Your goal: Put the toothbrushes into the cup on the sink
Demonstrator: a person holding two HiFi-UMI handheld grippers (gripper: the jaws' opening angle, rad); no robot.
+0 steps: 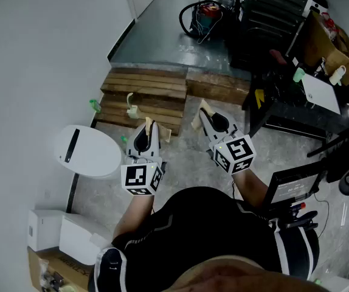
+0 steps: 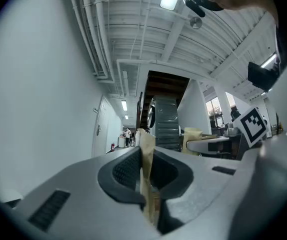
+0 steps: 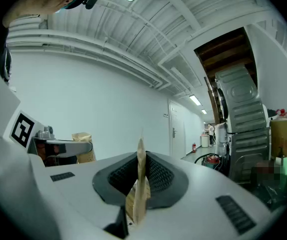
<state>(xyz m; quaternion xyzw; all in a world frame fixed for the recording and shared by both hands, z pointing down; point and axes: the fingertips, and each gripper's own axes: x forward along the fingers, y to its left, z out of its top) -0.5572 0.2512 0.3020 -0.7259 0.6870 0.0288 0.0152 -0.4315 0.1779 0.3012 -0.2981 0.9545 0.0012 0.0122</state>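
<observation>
My left gripper [image 1: 148, 132] is held level in front of the person, shut on a flat tan paper-like piece [image 1: 148, 125]. In the left gripper view that tan piece [image 2: 146, 169] stands on edge, pinched between the dark ribbed pads [image 2: 128, 169]. My right gripper [image 1: 206, 119] is beside it, shut on a second tan piece [image 1: 202, 112]. In the right gripper view this piece [image 3: 139, 189] also stands on edge in the pads [image 3: 158, 176]. I cannot tell whether these pieces are wrapped toothbrushes. No cup and no sink is recognisable in any view.
A white round-topped object [image 1: 88, 151] with a black slot stands left of the grippers. Ahead lies a wooden pallet [image 1: 144, 96] with a small tan item [image 1: 132, 109] on it. A dark rack [image 1: 272, 23] and cluttered desk [image 1: 320, 96] fill the right; white boxes [image 1: 59, 233] sit lower left.
</observation>
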